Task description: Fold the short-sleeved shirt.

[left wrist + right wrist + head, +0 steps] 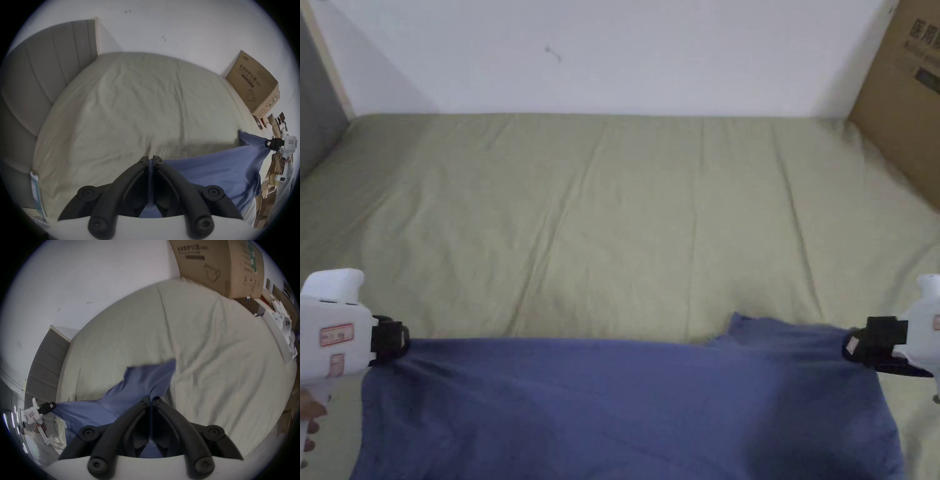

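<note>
Stretched across the near edge of the bed, the blue short-sleeved cotton shirt [625,406] hangs taut between the two hand-held grippers. At the near left corner the left gripper [394,340], white-bodied with black jaws, has its jaws closed together on one end of the cloth; in the left gripper view a thin fold of blue fabric is pinched between the two black jaws of that gripper [151,160]. Toward the near right corner the right gripper [856,347] grips the other end the same way, and in the right gripper view the jaws of that gripper [151,400] press together on the cloth, with a sleeve-like flap of the shirt [151,378] spread just beyond them over the bed.

Behind the shirt, the pale olive-green wrinkled bedsheet [625,212] runs to the far edge, which meets a white wall [600,50]. A grey padded headboard [40,68] stands along the left edge. A brown cardboard box [903,94] stands at the far right corner; it carries dark printed writing and a line drawing of a face mask, left unread.
</note>
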